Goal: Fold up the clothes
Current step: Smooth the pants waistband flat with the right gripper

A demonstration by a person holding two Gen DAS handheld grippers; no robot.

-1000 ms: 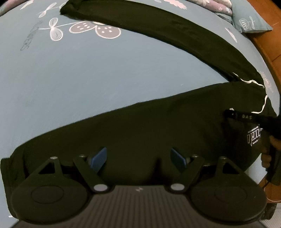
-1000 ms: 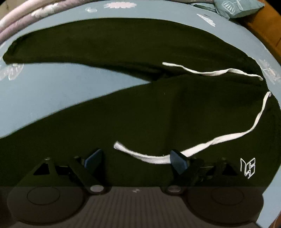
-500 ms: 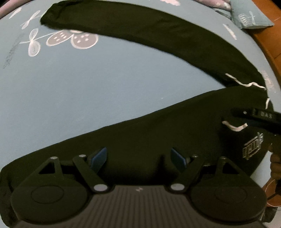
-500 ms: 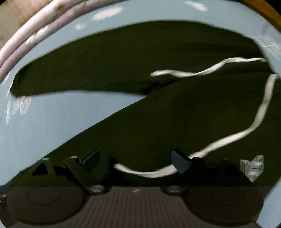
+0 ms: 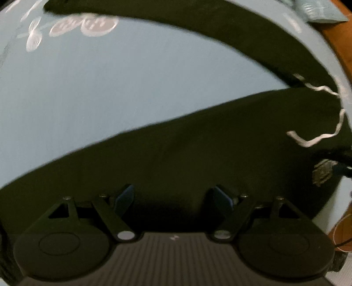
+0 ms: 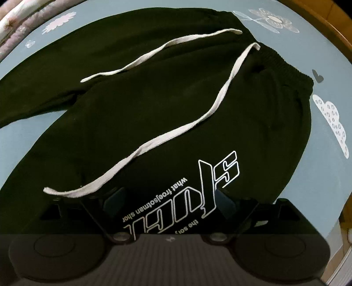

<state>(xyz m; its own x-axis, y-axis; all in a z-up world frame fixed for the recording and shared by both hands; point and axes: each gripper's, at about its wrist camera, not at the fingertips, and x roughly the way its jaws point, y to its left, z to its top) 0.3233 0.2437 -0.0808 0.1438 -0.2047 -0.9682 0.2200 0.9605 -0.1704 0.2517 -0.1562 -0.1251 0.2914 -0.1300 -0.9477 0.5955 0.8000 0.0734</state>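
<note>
Black sweatpants (image 5: 187, 158) (image 6: 154, 123) lie spread flat on a light blue bedsheet, legs apart in a V. Two white drawstrings (image 6: 182, 129) trail from the elastic waistband (image 6: 283, 63); one drawstring (image 5: 316, 136) shows in the left wrist view too. A white outline logo (image 6: 211, 193) with small text is printed near the hip. My left gripper (image 5: 175, 195) hangs open over the near leg, nothing between its blue pads. My right gripper (image 6: 169, 201) stands open just above the logo, holding nothing. A dark piece of the right gripper (image 5: 341, 160) pokes in at the left view's right edge.
The bedsheet (image 5: 110, 92) carries white flower and cloud prints (image 6: 332, 123). A teal pillow (image 5: 319, 11) lies at the far right. A wooden bed frame (image 6: 319, 19) borders the bed's right side. Folded floral bedding (image 6: 17, 28) lies along the far left.
The right gripper has slid toward the waistband and rolled, so the logo now sits between its fingers. The left gripper sank closer over the near leg. Both stayed open.
</note>
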